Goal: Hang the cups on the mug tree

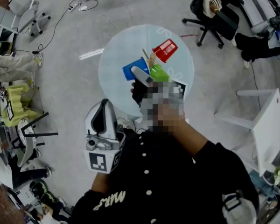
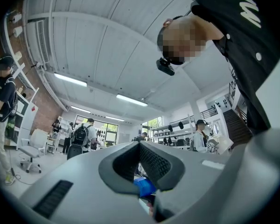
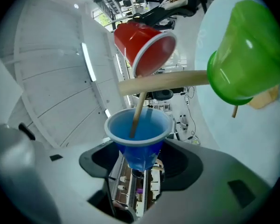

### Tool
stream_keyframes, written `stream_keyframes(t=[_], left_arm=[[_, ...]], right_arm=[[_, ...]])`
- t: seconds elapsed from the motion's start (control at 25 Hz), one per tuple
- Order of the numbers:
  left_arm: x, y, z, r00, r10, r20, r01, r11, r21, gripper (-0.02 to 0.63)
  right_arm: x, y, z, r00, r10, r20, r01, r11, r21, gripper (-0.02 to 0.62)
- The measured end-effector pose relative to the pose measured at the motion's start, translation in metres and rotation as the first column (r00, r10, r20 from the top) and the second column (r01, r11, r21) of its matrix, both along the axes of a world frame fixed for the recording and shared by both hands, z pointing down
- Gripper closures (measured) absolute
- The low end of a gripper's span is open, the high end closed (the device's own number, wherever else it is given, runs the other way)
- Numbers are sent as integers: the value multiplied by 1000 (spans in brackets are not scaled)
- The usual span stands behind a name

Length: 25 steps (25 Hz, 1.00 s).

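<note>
Grey floor, chairs and cables well clear of the round pale table (image 1: 107,59). Mug tree (image 1: 150,59) stands roughly mid-table, all 3 cups at it.

- Red cup (image 1: 165,49) and green cup (image 1: 158,73) hang on pegs, mouths toward the trunk.
- Right gripper (image 1: 141,77) is clamped on the blue cup (image 1: 132,70) by its narrow base. That leaves the mouth free, and the right gripper view shows a peg (image 3: 136,113) running into it.
- My read: blue is seated or nearly so, release not yet done.
- Left gripper (image 1: 103,107) is parked near the torso, pointing up, jaws together with nothing between them. Keeps it out of the working side.

Clearance: red sits just above blue, green just beside it. The only open exit for the right gripper looks to be straight back toward the person, along the peg line. Any sideways swing risks knocking a hung cup. Table edge on the near side is bare.
</note>
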<state>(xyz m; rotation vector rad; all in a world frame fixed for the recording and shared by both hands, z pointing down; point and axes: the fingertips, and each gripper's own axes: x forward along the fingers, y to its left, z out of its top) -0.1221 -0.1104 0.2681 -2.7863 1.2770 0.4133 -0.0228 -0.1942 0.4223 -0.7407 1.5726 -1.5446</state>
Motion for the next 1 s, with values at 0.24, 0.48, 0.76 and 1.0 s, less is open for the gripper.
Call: stream_keyframes(t=[0.24, 0.48, 0.76, 1.0], left_arm=[[16, 2, 5, 1000, -9, 8, 9, 1000, -17, 607], [22, 8, 5, 1000, -1, 10, 1, 1000, -13, 607], [24, 17, 8, 999, 14, 40, -15, 1000, 3, 607], [22, 22, -1, 999, 32, 24, -33, 999, 29, 607]], right_arm=[[18, 2, 12, 995, 20, 96, -16, 999, -42, 327], [22, 4, 15, 985, 42, 166, -32, 998, -60, 319], [18, 12, 14, 993, 6, 119, -1, 999, -44, 256], [4, 34, 6, 995, -71, -64, 71, 997, -2, 285]])
